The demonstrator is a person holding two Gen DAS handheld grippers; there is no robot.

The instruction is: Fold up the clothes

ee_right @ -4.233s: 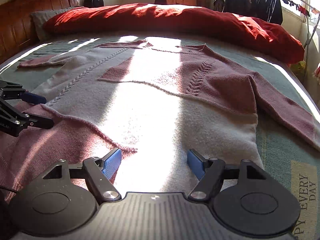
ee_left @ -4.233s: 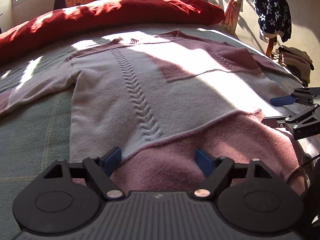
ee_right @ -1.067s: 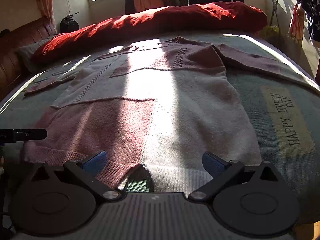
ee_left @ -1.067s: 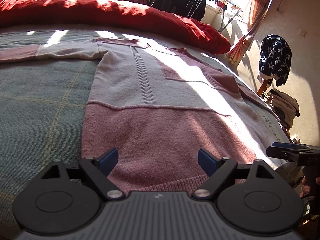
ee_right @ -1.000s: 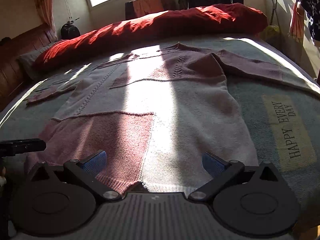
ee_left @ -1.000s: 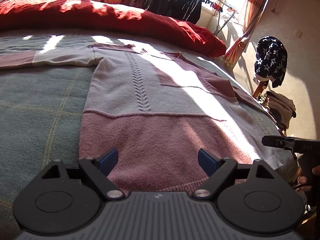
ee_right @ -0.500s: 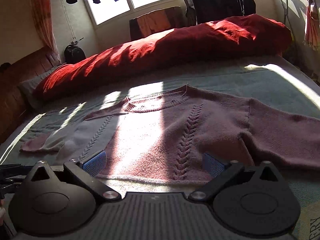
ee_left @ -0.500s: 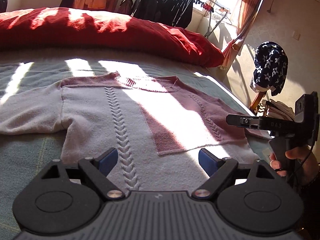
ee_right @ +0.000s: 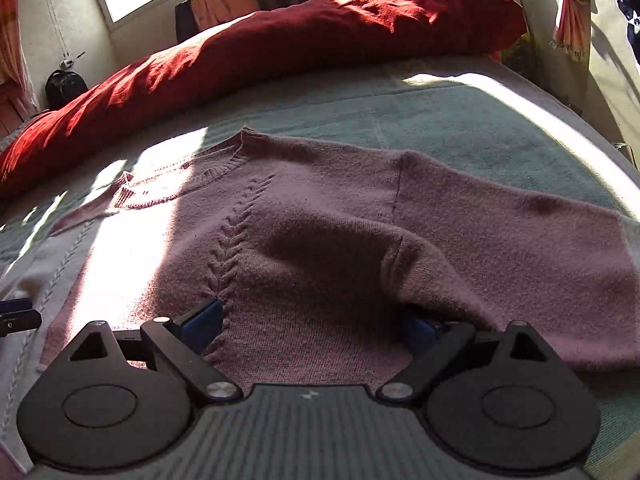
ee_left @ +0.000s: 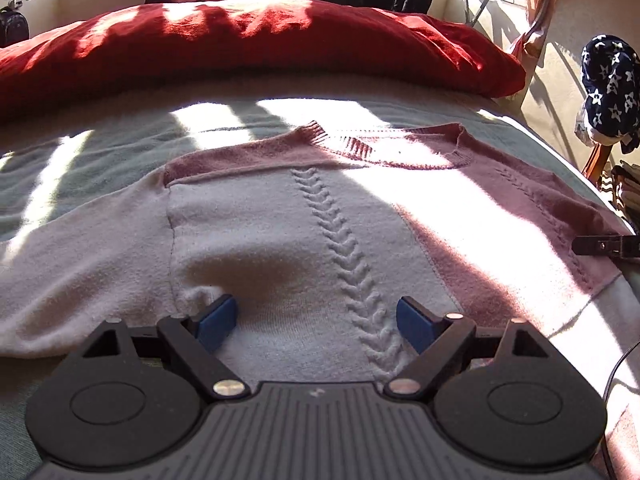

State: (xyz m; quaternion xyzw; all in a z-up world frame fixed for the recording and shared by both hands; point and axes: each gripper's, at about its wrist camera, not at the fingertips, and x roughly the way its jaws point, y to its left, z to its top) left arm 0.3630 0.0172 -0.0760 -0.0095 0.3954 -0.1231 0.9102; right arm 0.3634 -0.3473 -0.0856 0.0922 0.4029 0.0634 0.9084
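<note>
Bed (ee_left: 120,144) carries the two-tone sweater (ee_left: 280,220) flat; left tool (ee_left: 316,320) spread and right tool (ee_right: 316,326) spread, just narrowing, both low at its armpits, nothing pinched; next, pinch fabric to fold.

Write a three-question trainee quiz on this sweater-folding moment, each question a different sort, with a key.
1. True or false: the sweater lies on the bed with both sleeves already folded in.
2. Multiple choice: the left gripper is A) shut on the collar, B) open over the grey chest panel, C) out of view.
3. Fill in: the right gripper is at the sweater's ___-coloured side.

Key: 1 false; 2 B; 3 pink.
</note>
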